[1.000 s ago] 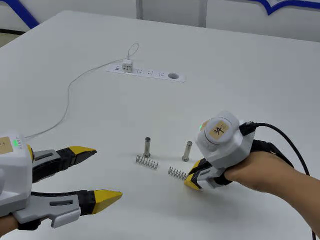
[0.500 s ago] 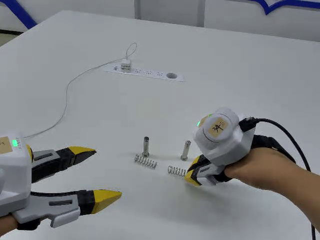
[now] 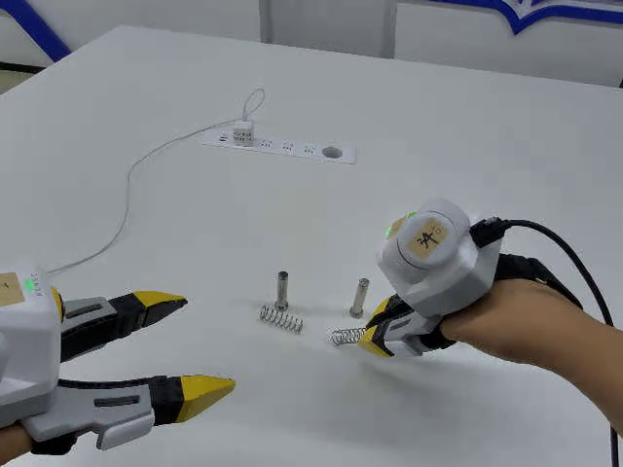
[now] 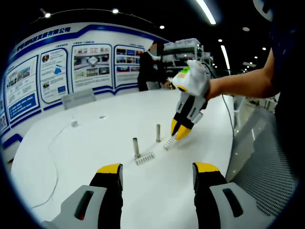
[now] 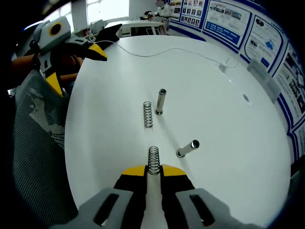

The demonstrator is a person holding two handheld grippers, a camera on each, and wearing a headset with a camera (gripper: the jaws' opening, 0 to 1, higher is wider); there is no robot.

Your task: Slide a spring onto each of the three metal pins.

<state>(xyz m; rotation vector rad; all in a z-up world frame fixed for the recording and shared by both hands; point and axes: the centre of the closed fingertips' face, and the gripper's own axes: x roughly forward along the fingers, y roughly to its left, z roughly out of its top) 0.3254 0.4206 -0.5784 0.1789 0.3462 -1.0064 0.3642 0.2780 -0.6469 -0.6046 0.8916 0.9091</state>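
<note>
Two short metal pins stand upright on the white table (image 3: pixel 467 146), the left pin (image 3: pixel 282 289) and the right pin (image 3: pixel 360 297). One spring (image 3: pixel 280 318) lies flat just in front of the left pin. My right gripper (image 3: pixel 375 341) is shut on one end of a second spring (image 3: pixel 346 337), which sticks out from its yellow tips just in front of the right pin. The right gripper view has that held spring (image 5: pixel 153 160) between the shut jaws, with the pins (image 5: pixel 161 101) (image 5: pixel 188 148) beyond. My left gripper (image 3: pixel 200 345) stands open at the near left, holding nothing.
A white power strip (image 3: pixel 287 147) with a small plugged-in adapter (image 3: pixel 241 129) lies at the back, and its thin cable (image 3: pixel 129 195) curves toward the left edge. A black cable (image 3: pixel 545 238) trails from the right gripper. A person stands far behind the table (image 4: pixel 151 64).
My right gripper has shut on the near spring's end and drawn slightly up and toward the right pin, so the spring now tilts. The left gripper has stayed put, open.
</note>
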